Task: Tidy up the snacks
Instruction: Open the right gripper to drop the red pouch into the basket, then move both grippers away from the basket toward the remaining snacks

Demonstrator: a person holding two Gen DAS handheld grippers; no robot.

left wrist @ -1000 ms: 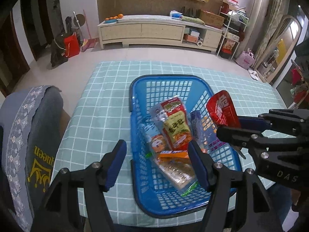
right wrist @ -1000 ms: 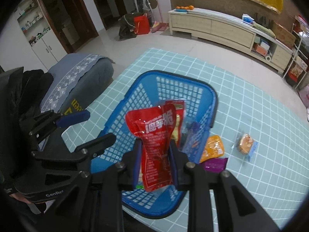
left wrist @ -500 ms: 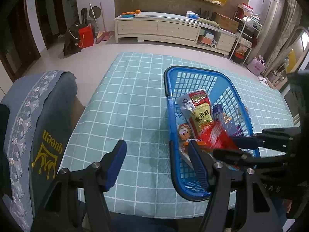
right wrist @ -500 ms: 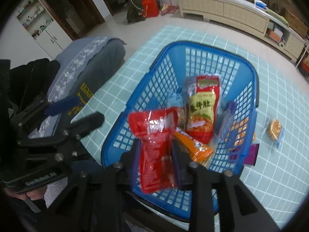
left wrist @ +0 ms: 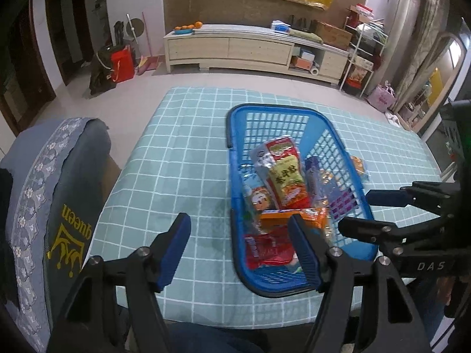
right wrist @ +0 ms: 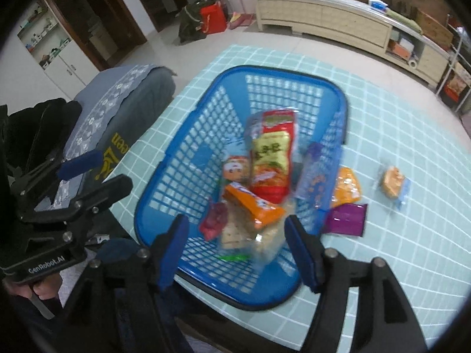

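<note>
Right gripper is opening, nothing clamped, above the red pack lying in the basket; left gripper is opening too, empty

Both grippers are showing black frames, silver screws and blue finger pads. The left gripper is bearing white lettering, seemingly "GenRobot.AI"; the right gripper is showing "DAS".

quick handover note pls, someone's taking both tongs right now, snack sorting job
Right tongs: jaws opening, nothing between them, above the basket's near end.
Left tongs: jaws opening, empty, over the basket's left rim.
Done: red packet lies in the blue basket with the other snacks.
Left: orange pouch, purple packet and clear-wrapped cake lie on the tablecloth right of the basket.
</note>
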